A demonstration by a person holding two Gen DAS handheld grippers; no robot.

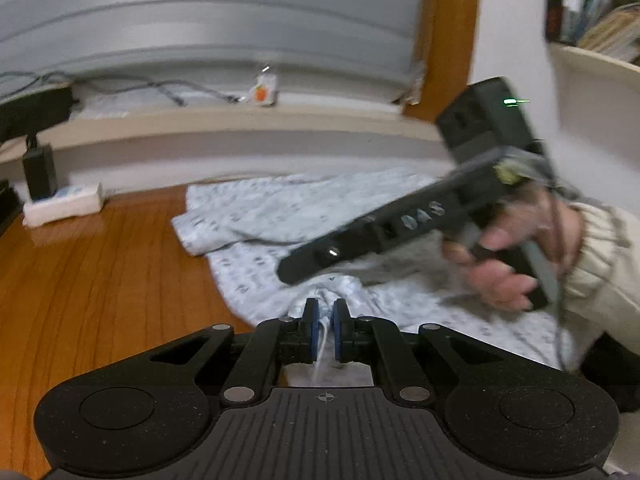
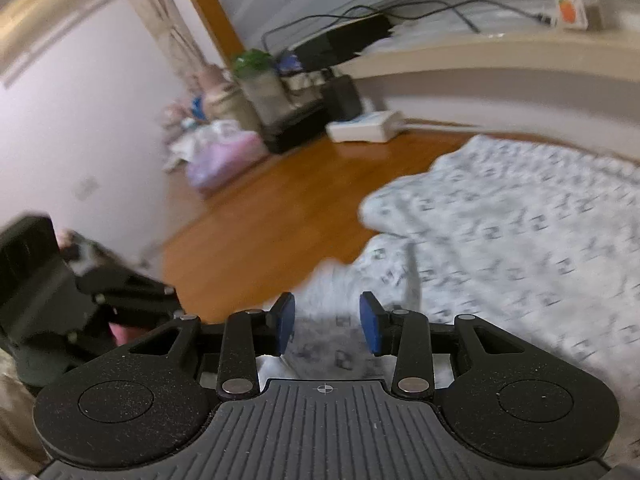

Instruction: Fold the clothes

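On the left of the left wrist view, a white power strip [image 1: 64, 204] lies on the orange-brown wooden floor [image 1: 100, 280] by the wall. A white garment with a small grey printed pattern [image 1: 280, 216] is spread flat on that floor, its long axis running from the near centre away toward the far right wall. The left gripper [image 1: 325, 312] is pinched tight on a bunched fold of this cloth, blue pads pressed against it. To the right, a hand [image 1: 508, 256] in a cream knitted sleeve [image 1: 600, 256] holds the right gripper; its black body bears raised letters, blurred, seemingly "DAS".

In the right wrist view, the right gripper [image 2: 327, 322] stands partly open above the garment's near edge, its pads gripping nothing.
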